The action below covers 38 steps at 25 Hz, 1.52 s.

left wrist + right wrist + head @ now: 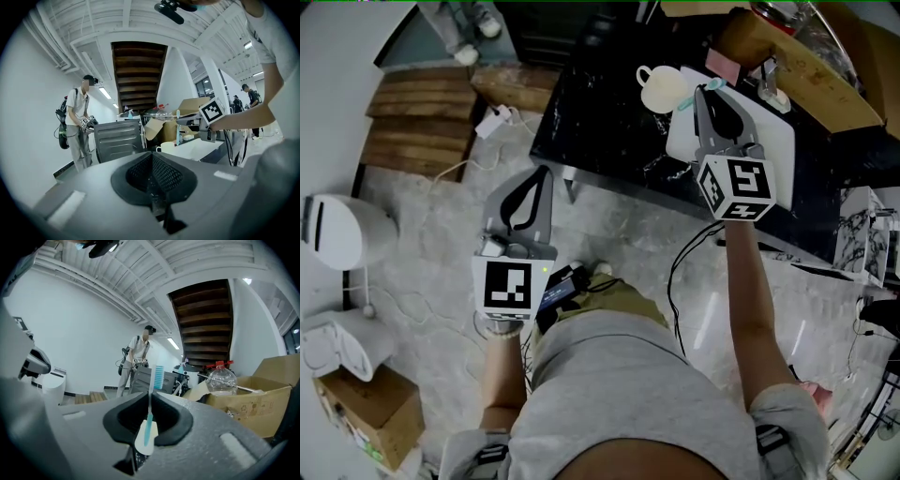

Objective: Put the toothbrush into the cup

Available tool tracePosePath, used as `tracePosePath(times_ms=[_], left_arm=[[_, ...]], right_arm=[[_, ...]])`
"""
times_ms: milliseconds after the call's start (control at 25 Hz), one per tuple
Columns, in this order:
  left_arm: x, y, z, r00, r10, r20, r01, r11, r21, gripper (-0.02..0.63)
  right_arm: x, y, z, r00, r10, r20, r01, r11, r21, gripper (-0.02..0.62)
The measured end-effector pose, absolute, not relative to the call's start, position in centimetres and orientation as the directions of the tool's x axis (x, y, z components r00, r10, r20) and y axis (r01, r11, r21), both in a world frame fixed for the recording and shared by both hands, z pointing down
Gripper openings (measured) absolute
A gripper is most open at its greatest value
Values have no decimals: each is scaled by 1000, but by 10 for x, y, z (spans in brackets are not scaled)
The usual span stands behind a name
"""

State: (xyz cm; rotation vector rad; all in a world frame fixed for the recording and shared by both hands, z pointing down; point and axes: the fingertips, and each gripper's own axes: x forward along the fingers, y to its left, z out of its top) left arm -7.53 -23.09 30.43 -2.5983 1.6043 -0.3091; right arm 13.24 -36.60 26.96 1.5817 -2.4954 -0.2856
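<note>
The white cup (661, 89) stands on the black table (591, 122), next to a white tray (773, 141). My right gripper (700, 91) hangs just right of the cup and is shut on the toothbrush (713, 84). In the right gripper view the teal and white toothbrush (149, 425) is pinched between the jaws of the right gripper (150, 397), with its blue bristles pointing up. My left gripper (546, 173) is shut and empty, held over the floor well left of the table. From the left gripper (151, 157) I see the cup (166, 147) and the upright toothbrush (178, 133).
A cardboard box (806, 66) and a plastic bottle (220, 380) sit at the back of the table. A white appliance (342, 230), wooden steps (417, 117) and cables are on the floor to the left. A person (138, 362) stands far off beside a grey chair (119, 138).
</note>
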Motion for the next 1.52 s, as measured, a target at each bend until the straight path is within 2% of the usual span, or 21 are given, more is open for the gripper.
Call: tracePosePath(times_ms=[560,1160,1520], left_arm=[[-85,-223,306,393,-909,142,-893,-414,-175,11],[-100,-221,308,354,-924,142,-912,-375,-167,11],[-110,-217,311,327,-933,153,-924,-350,-158,11]], right_arm=[[126,-421,275,-429,-901,64,-843,425,329,23],[124,-456,343,-376,-891,255,-790,452,414,24],[113,-466,365,-367,-874,318,-760,479,440,25]])
